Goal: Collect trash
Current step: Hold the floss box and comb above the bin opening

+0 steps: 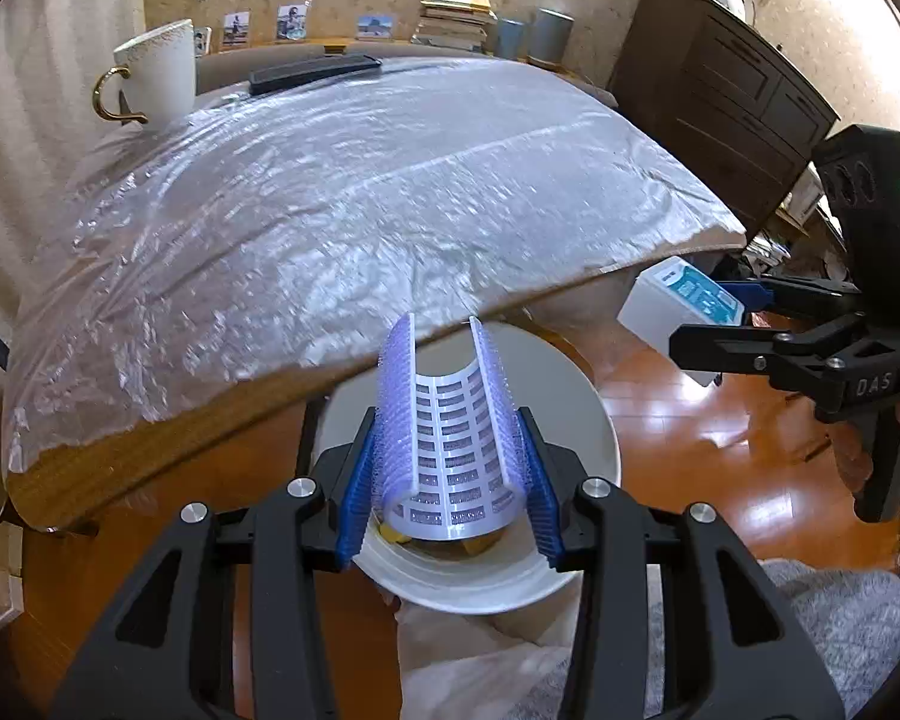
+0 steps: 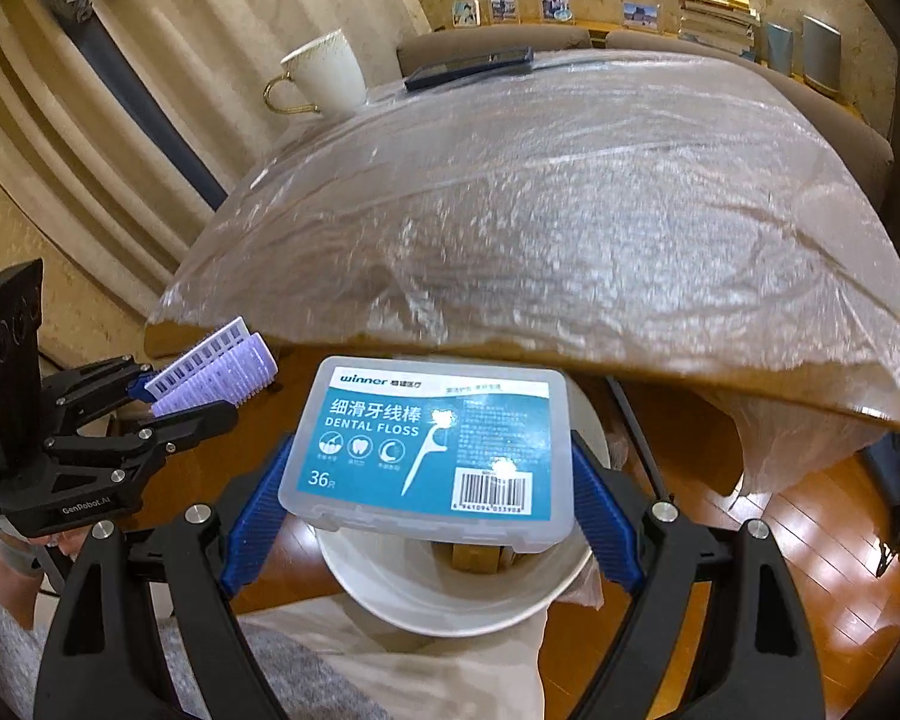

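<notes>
My left gripper (image 1: 447, 474) is shut on a bent purple and white blister strip (image 1: 447, 420), held over a white bin (image 1: 594, 420) on the floor below the table edge. The strip also shows in the right wrist view (image 2: 216, 369). My right gripper (image 2: 432, 498) is shut on a clear dental floss box (image 2: 432, 444) with a blue label, held over the same white bin (image 2: 450, 600). The box and right gripper show at the right of the left wrist view (image 1: 684, 294). Some yellow-brown scraps lie inside the bin.
A wooden table (image 1: 150, 450) under clear plastic sheeting (image 1: 360, 210) carries a white cup with gold handle (image 1: 156, 75) and a dark remote (image 1: 315, 72). A dark cabinet (image 1: 726, 96) stands right. The floor (image 1: 690, 456) is wood. A grey sleeve (image 1: 840, 618) is near.
</notes>
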